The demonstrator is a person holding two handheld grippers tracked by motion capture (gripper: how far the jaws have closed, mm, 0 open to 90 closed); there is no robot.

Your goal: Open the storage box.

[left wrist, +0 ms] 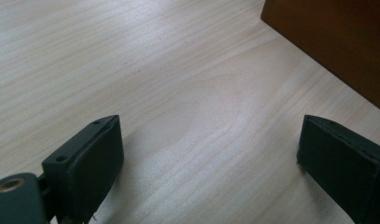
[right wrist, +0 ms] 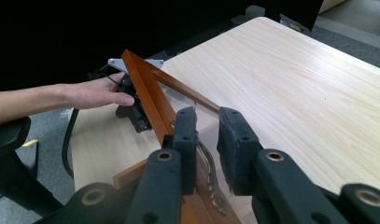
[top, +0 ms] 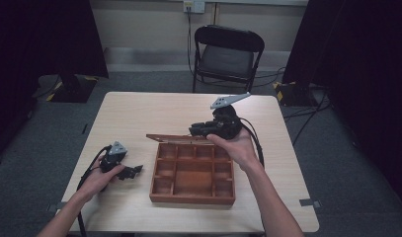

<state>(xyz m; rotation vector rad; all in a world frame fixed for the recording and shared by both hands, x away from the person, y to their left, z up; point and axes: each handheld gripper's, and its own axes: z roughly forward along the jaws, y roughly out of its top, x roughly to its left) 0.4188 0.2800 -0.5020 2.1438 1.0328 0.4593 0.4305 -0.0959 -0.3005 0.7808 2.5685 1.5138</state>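
Observation:
A brown wooden box [top: 193, 197] with several compartments stands in the middle of the table. Its glass-paned lid [top: 174, 138] is raised, almost upright. My right gripper [top: 196, 131] is at the lid's right end, and in the right gripper view its jaws [right wrist: 208, 116] are closed on the lid's frame [right wrist: 145, 93]. My left gripper [top: 134, 171] rests on the table to the left of the box. It is open, with only bare wood between its jaws [left wrist: 211, 154]. A wall of the box [left wrist: 337, 42] shows at the top right of the left gripper view.
The light wooden table [top: 139, 113] has free room on its far half and left of the box. A black folding chair [top: 228, 49] stands behind the table. Cables trail on the floor at the right, and dark curtains hang on both sides.

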